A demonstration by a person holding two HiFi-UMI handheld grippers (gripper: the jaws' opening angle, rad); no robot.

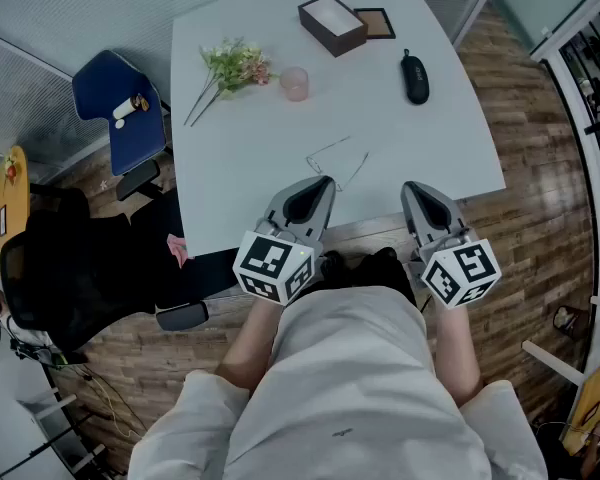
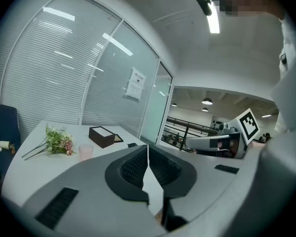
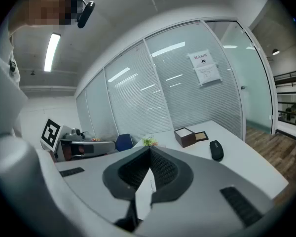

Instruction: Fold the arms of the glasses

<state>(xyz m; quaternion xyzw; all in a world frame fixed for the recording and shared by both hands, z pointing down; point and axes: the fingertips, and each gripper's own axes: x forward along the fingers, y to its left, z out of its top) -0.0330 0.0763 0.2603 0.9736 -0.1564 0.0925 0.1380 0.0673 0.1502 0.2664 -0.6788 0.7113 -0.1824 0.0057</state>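
Left gripper (image 1: 323, 182) and right gripper (image 1: 411, 187) clenched, empty, at desk (image 1: 230, 188) edge. Glasses (image 1: 337, 158) lie just ahead of them; thin frame faint, hidden in both gripper views. Flowers (image 1: 235, 66), cup (image 1: 294, 83), box (image 1: 332, 24) farther back.

place: office | cues: blinded glass partitions (image 3: 138, 102), blue chair (image 1: 102, 83), white table (image 1: 270, 163)

The glasses (image 1: 328, 149) show only as faint thin lines, their arms' fold too small to tell.
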